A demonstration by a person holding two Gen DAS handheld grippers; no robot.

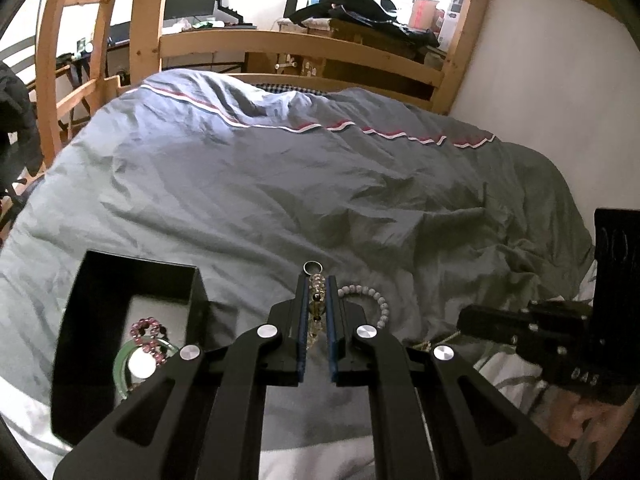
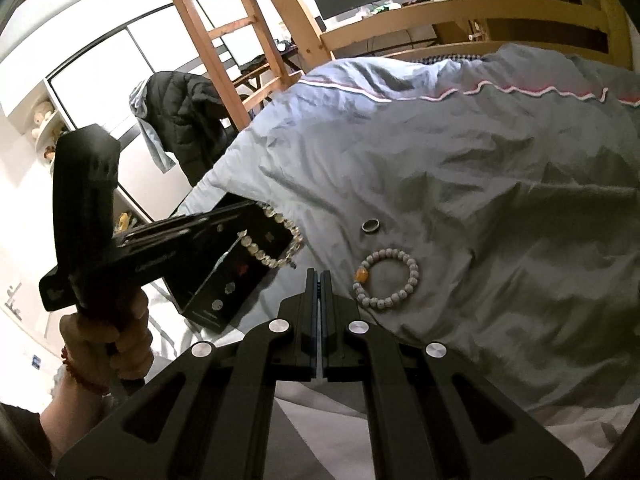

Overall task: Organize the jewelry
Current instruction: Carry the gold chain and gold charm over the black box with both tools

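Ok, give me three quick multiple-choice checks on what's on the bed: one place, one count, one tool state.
1. Where is the pink bead bracelet?
A. in the black box
B. on the duvet
C. on the bed frame

2. How many orange beads has the grey bead bracelet?
A. none
B. one
C. three

3. The left tool is:
A. wide open
B. shut on nothing
C. shut on the clear bead bracelet

Key: 1 A, it lies inside the box walls; 2 B, a single amber bead shows; 3 C, beads sit between its pads.

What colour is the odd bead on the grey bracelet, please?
Orange bead on the grey bracelet, clearest in the right wrist view.
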